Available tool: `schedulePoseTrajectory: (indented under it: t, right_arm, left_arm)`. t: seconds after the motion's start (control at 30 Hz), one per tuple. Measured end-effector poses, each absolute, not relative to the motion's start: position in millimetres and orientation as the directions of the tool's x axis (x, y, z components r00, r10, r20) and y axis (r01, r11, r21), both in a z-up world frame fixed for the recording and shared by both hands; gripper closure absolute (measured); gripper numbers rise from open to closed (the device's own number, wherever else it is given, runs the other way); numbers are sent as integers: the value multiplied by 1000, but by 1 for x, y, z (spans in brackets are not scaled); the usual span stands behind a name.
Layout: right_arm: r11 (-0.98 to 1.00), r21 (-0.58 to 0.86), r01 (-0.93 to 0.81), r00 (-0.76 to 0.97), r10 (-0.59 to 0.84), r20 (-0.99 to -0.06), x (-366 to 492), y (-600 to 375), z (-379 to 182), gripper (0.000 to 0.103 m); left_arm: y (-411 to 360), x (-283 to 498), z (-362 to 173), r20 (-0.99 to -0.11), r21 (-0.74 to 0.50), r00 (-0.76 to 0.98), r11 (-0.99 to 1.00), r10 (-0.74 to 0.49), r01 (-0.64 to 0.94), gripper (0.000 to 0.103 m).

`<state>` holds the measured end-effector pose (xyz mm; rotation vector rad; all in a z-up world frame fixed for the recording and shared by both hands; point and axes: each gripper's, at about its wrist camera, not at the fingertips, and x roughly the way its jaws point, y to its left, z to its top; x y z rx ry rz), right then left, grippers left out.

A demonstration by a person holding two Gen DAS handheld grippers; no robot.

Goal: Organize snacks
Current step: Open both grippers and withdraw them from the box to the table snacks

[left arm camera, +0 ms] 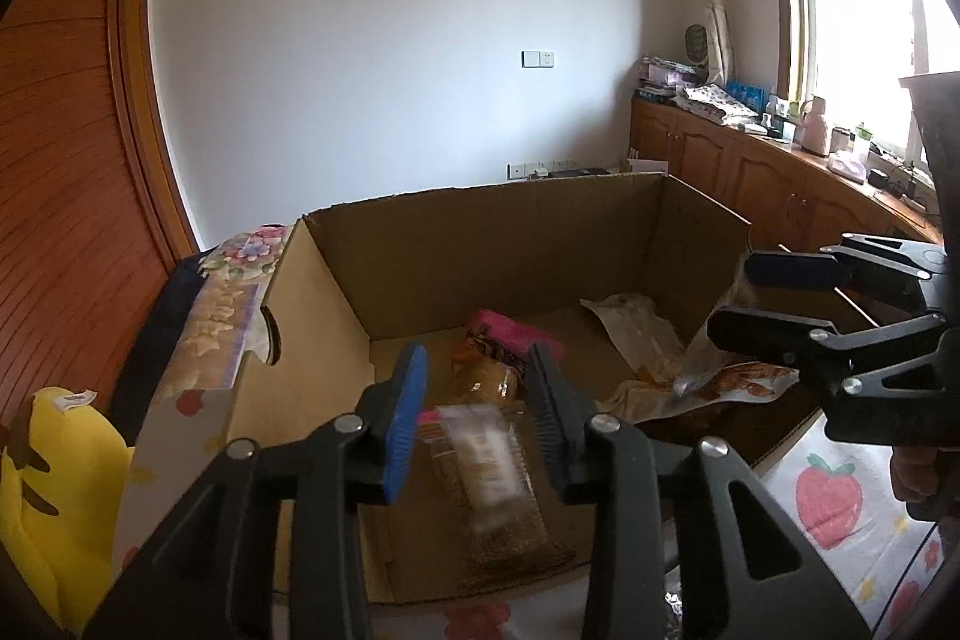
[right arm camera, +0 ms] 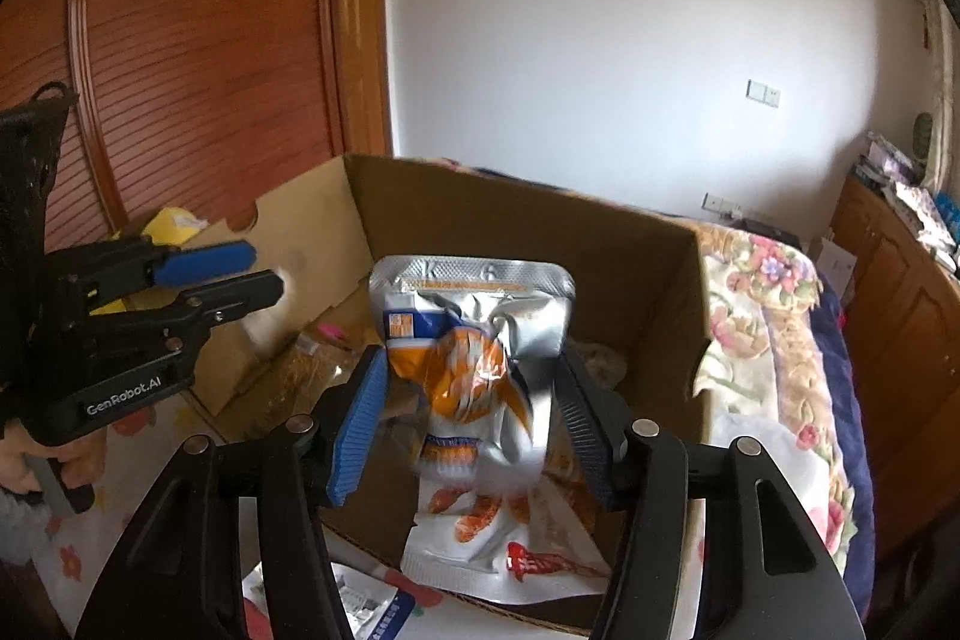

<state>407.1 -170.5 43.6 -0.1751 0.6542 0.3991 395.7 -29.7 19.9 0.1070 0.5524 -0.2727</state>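
Note:
An open cardboard box (left arm camera: 480,196) holds several snack packets. In the left wrist view, my left gripper (left arm camera: 477,376) hangs over its near side. The jaws stand apart, and a blurred clear packet of brown snack (left arm camera: 492,478) lies between and below them, free of the pads. In the right wrist view, my right gripper (right arm camera: 474,370) is over the box (right arm camera: 528,202), shut on a silver, orange and blue snack bag (right arm camera: 474,340). The left gripper (right arm camera: 266,270) shows at the left there. The right gripper (left arm camera: 732,297) shows at the right of the left view.
On the box floor lie a pink-topped packet (left arm camera: 510,334), a clear bag (left arm camera: 636,334), an orange-brown bag (left arm camera: 738,382) and a white and orange bag (right arm camera: 510,550). A yellow plush (left arm camera: 54,460) and a floral quilt (right arm camera: 768,340) flank the box. Wooden cabinets (left arm camera: 750,178) line the window wall.

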Motion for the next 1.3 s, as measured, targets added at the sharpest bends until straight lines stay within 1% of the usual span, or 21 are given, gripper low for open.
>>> schedulePoseTrajectory:
  t: [0.07, 0.27, 0.43, 0.67, 0.87, 1.13, 1.3]
  right_arm:
    - [912, -40, -409, 724, 298, -623, 408, -169, 43, 43]
    - [910, -22, -413, 719, 311, -622, 396, -175, 51, 43]
    - [903, -4, -431, 711, 337, -618, 364, -179, 65, 43]
    - [905, -10, -424, 724, 333, -604, 310, -185, 82, 43]
    - [914, 8, -405, 709, 320, -629, 273, -194, 67, 44]
    - [924, 18, -381, 681, 294, -670, 243, -201, 43, 44]
    - [924, 48, -379, 654, 305, -692, 228, -201, 29, 44]
  left_arm:
    - [-29, 393, 19, -531, 26, 817, 959, -226, 282, 66]
    - [-25, 371, 23, -526, 20, 815, 954, -243, 298, 66]
    - [-23, 339, 27, -523, 18, 811, 949, -260, 316, 65]
    - [-25, 298, 29, -527, 19, 804, 942, -275, 335, 65]
    - [-26, 264, 21, -542, -4, 787, 938, -294, 348, 65]
    - [-27, 231, 7, -562, -28, 767, 934, -308, 355, 65]
    - [-25, 220, -2, -571, -30, 764, 938, -300, 346, 65]
